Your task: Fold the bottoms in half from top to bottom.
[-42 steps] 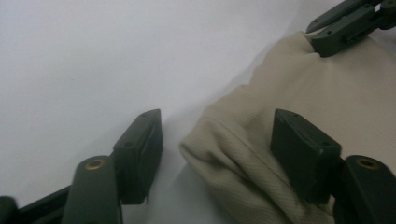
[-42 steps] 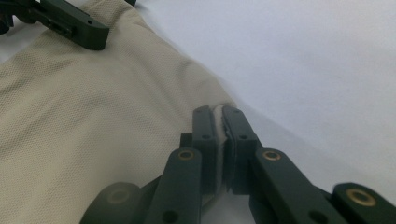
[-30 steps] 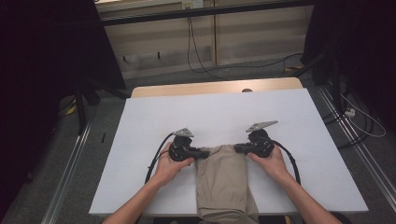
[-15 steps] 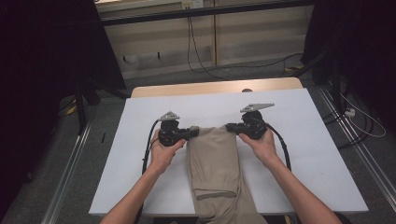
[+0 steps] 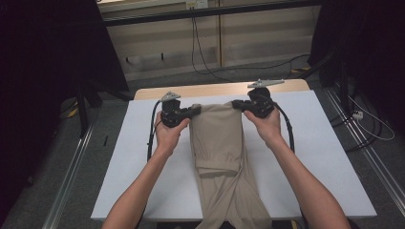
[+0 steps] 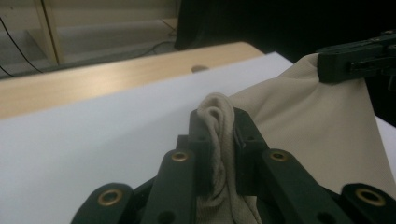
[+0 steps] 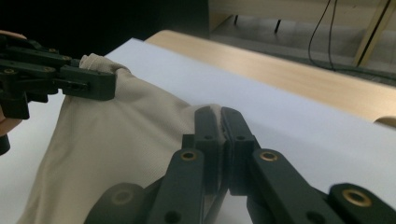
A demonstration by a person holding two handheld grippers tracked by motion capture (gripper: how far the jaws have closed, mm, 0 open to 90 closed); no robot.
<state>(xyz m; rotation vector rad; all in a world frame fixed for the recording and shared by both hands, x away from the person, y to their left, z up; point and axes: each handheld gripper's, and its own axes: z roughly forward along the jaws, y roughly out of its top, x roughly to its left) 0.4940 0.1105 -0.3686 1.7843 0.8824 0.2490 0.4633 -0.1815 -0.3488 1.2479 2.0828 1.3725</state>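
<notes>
Holding the beige trousers [image 5: 220, 143] by their far edge, you had one corner in each gripper, both well up the white table [image 5: 325, 143] near its wooden back strip [image 5: 219, 89]. Your left gripper [image 5: 195, 111] had its jaws closed on a bunched roll of the fabric; in the left gripper view that roll [image 6: 219, 135] sat squeezed between the two black jaws, standing up just above their tips. Your right gripper [image 5: 237, 105] had its jaws pressed nearly together on a thin edge of the same cloth, and in the right gripper view a sliver of beige [image 7: 215, 108] showed at the jaw tips. Between the two grips the fabric hung fairly taut, lifted a little off the table at that end.

From there the trousers ran back toward you down the middle of the table, lying flat, with a cross fold about halfway and the two parts crossing near the table's near edge.

No brand, label or writing could be read on the cloth, the grippers or the table; the pictures were too soft to tell.
</notes>
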